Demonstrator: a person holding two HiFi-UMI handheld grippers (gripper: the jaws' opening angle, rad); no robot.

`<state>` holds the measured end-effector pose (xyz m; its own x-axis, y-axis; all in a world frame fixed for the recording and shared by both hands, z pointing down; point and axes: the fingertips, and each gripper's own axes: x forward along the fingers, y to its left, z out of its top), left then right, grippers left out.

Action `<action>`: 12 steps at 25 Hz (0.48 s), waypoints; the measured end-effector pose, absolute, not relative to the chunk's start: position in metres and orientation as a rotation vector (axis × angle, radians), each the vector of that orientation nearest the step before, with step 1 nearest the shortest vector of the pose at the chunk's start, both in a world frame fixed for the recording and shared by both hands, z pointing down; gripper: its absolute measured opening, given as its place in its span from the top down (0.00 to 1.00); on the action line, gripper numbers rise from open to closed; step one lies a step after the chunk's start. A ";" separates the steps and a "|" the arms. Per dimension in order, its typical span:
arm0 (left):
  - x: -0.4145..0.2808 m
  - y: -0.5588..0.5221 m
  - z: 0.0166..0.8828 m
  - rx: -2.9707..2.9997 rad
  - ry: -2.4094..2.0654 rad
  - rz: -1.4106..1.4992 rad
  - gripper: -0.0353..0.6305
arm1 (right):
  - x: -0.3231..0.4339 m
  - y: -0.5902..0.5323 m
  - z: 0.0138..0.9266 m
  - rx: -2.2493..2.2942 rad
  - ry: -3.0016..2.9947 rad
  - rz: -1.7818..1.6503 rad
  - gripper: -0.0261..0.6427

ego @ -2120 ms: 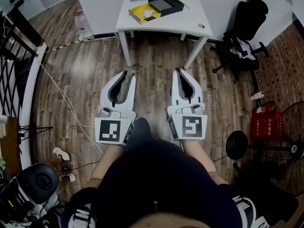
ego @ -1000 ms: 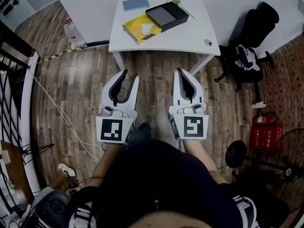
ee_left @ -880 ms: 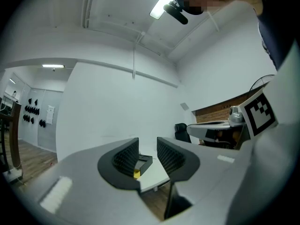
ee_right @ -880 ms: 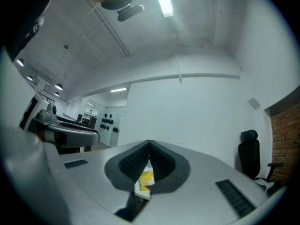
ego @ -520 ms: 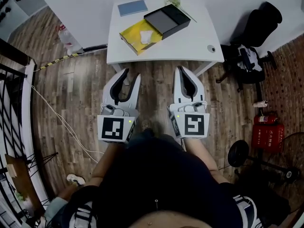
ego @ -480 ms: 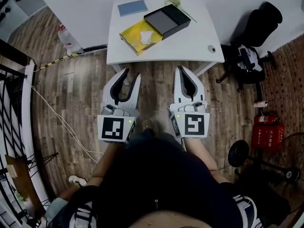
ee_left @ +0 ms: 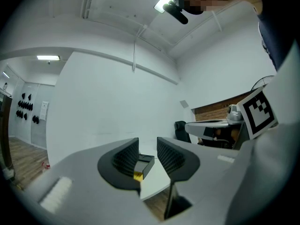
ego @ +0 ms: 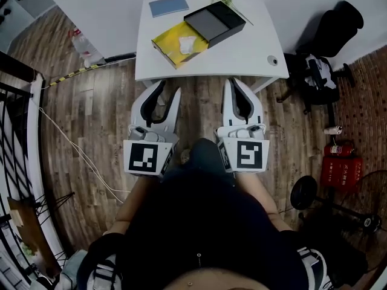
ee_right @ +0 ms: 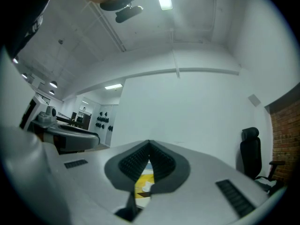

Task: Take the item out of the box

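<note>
Hovering over the wooden floor just short of the white table, both tools are empty. The left gripper has its jaws parted, while the right gripper has its tips pressed together. The white item lies in the open yellow box, beside the black lid. If the right tool arrives closed, it would likely shove the light item or slide the box, so it probably needs to open first.

Overhead and two low views, one table
</note>
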<state>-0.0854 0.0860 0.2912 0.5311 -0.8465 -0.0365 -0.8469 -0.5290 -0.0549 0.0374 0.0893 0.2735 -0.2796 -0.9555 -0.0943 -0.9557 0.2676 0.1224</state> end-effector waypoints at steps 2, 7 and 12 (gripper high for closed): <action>-0.084 0.082 0.292 -2.696 1.486 0.010 0.75 | 0.038 0.086 0.274 -1.887 2.500 0.243 0.94; -0.084 0.067 0.293 -2.706 1.495 0.003 0.75 | 0.040 0.074 0.271 -1.892 2.502 0.250 0.94; -0.084 0.048 0.299 -2.712 1.503 0.003 0.75 | 0.039 0.058 0.274 -1.889 2.504 0.257 0.94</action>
<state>-0.0837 0.0480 0.2988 0.5304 -0.8475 -0.0214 -0.8475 -0.5296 -0.0350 0.0391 0.0580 0.2745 -0.2796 -0.9555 -0.0938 -0.9547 0.2663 0.1330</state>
